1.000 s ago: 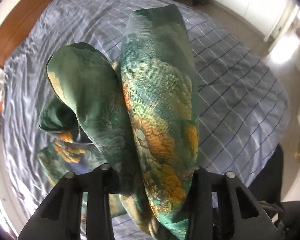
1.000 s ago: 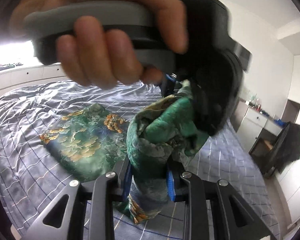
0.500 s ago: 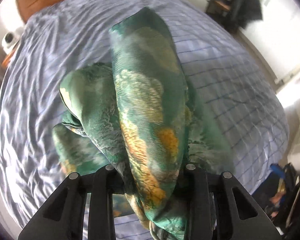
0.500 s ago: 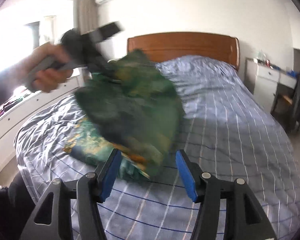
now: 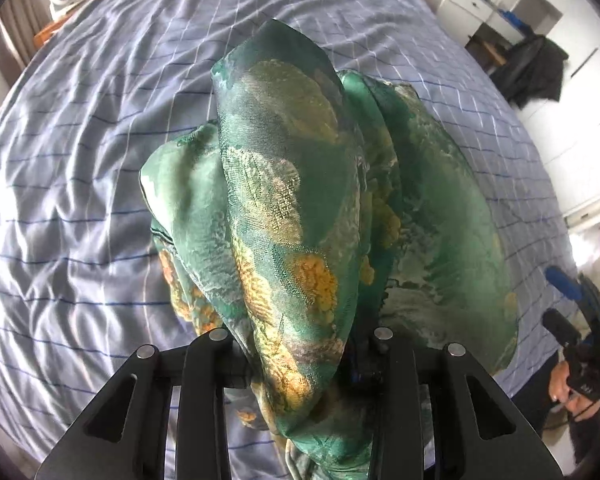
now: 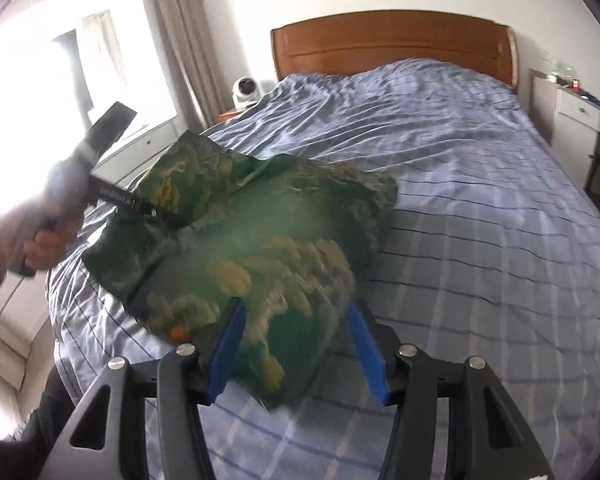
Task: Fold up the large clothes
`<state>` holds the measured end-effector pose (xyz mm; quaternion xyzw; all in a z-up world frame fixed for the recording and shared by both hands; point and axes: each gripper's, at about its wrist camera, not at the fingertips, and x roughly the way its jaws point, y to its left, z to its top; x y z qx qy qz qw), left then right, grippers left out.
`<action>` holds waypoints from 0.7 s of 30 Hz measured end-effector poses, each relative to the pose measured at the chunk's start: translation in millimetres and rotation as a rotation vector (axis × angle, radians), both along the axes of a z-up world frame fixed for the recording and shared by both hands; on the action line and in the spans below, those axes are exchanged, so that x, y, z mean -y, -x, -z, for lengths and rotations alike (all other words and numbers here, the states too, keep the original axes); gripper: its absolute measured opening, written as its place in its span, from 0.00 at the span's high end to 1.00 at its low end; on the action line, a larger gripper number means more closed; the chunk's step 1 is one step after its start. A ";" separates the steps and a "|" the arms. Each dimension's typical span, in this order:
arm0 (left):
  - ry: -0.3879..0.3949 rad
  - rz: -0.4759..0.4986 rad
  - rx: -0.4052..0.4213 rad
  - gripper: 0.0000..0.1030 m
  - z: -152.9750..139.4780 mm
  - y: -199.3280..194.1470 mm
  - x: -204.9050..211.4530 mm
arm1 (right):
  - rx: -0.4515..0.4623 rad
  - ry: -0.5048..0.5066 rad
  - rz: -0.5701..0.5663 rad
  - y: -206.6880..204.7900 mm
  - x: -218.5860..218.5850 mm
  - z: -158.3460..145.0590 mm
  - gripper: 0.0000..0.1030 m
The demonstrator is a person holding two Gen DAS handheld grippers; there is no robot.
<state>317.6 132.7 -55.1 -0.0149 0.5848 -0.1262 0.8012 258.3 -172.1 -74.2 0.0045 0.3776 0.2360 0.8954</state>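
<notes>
A green cloth with an orange-gold pattern [image 5: 284, 184] bulges up between the fingers of my left gripper [image 5: 300, 336]. That gripper is clamped on a thick fold, though its jaws are opening slightly. In the right wrist view the cloth [image 6: 284, 220] lies partly spread on the bed, blurred. A hand [image 6: 48, 240] holds the left gripper [image 6: 160, 214] at the cloth's left edge. My right gripper [image 6: 296, 312] has its blue pads [image 6: 228, 344] apart. Its jaws are closing with cloth between them, but the pads are not pressing it.
The bed [image 6: 460, 200] has a wrinkled blue checked sheet and a wooden headboard [image 6: 392, 48]. A white device [image 6: 246, 90] sits on the bedside stand. A white dresser [image 6: 580, 120] and a chair draped in dark clothing [image 5: 532, 68] stand to the right.
The right gripper let go of the cloth and opened. The left gripper carried the cloth away to the left and down, and the cloth now spreads on the bed.
</notes>
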 end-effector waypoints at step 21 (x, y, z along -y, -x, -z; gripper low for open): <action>0.213 -0.066 0.008 0.54 69.6 8.1 -58.1 | -0.219 0.097 -0.072 -53.2 -68.8 74.2 0.45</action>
